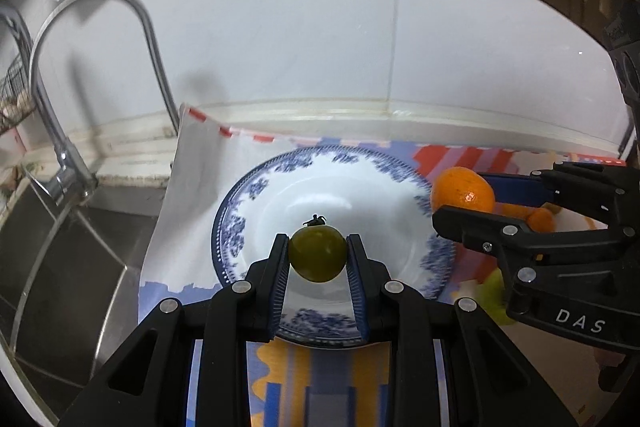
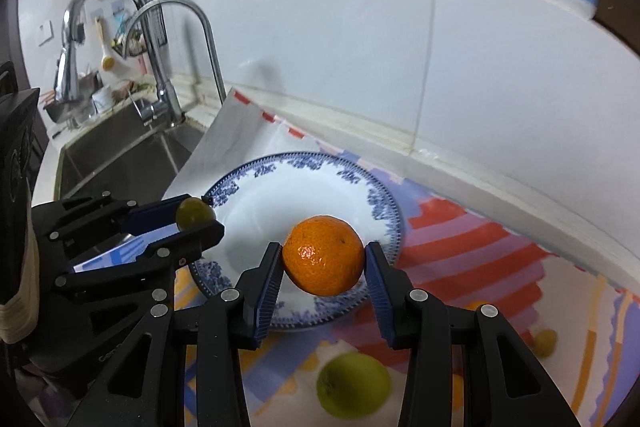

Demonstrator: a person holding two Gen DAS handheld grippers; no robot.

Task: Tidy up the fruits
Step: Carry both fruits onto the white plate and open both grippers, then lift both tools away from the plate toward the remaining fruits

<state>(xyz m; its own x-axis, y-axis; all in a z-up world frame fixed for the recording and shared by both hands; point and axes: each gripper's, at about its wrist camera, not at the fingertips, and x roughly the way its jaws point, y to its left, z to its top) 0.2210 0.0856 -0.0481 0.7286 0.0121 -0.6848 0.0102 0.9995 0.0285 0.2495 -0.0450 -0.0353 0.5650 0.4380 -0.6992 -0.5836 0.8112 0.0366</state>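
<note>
My left gripper [image 1: 318, 255] is shut on a small green tomato [image 1: 317, 253] and holds it over the blue-and-white plate [image 1: 276, 183]. My right gripper [image 2: 323, 259] is shut on an orange tangerine [image 2: 323, 255] and holds it above the plate's right part [image 2: 280, 187]. In the left wrist view the right gripper [image 1: 464, 201] comes in from the right with the tangerine [image 1: 462, 189]. In the right wrist view the left gripper [image 2: 196, 215] comes in from the left with the tomato [image 2: 194, 213].
The plate lies on a colourful patterned cloth [image 2: 460, 247] on the counter. A green fruit [image 2: 352, 385] and a small yellowish fruit [image 2: 545, 342] lie on the cloth near me. A steel sink [image 1: 72, 267] with a curved tap [image 1: 52, 87] is on the left. A tiled wall [image 1: 300, 39] stands behind.
</note>
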